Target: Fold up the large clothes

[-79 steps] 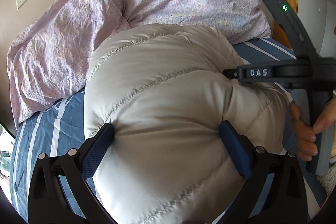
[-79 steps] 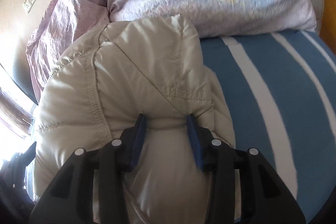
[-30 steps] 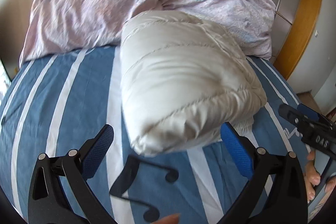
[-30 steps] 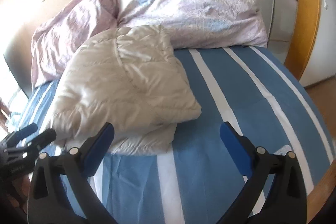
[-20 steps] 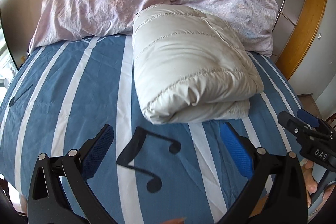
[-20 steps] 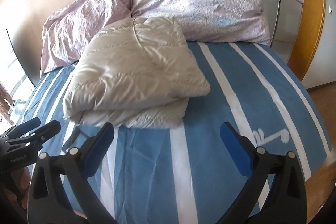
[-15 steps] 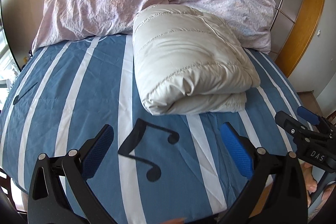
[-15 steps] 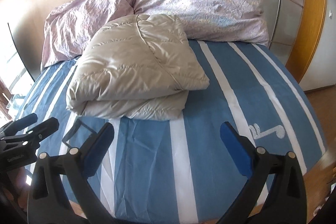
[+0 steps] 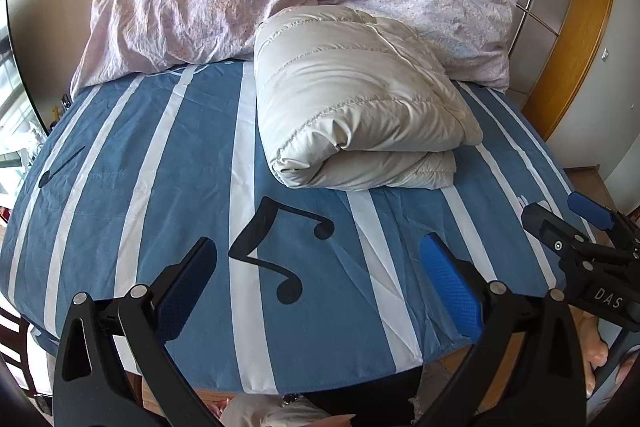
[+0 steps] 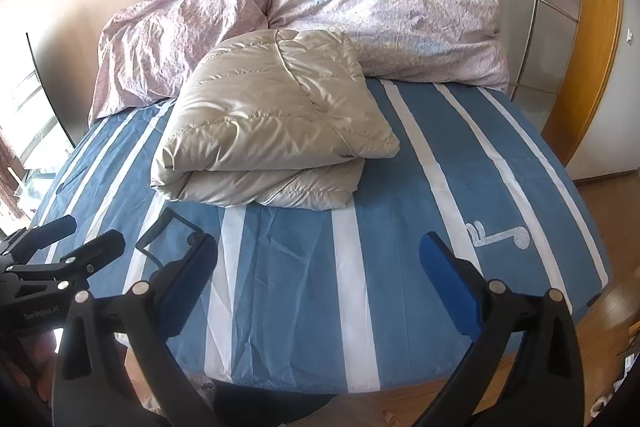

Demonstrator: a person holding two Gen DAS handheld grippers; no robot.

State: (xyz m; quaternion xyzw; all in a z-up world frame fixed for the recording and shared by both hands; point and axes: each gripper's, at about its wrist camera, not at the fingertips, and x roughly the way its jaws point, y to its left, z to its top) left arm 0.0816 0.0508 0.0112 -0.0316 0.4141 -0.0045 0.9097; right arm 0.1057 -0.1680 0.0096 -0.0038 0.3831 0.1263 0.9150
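Observation:
A beige quilted puffer jacket [image 9: 356,107] lies folded in a thick bundle on the blue striped bed sheet [image 9: 152,163], its far end against the pink duvet. It also shows in the right wrist view [image 10: 272,131]. My left gripper [image 9: 318,279] is open and empty, held back over the bed's near edge, well short of the jacket. My right gripper [image 10: 318,279] is open and empty too, equally far back. Each gripper shows in the other's view: the right one [image 9: 576,227] at the right, the left one [image 10: 68,239] at the left.
A crumpled pink duvet [image 9: 208,3] is heaped at the head of the bed against the wall. A wooden door frame [image 9: 576,39] stands at the right. The bed's near edge [image 10: 360,387] drops to a wooden floor. A window lies to the left.
Both grippers let go of the jacket, opened wide and pulled back toward the foot of the bed. The folded jacket stays in place.

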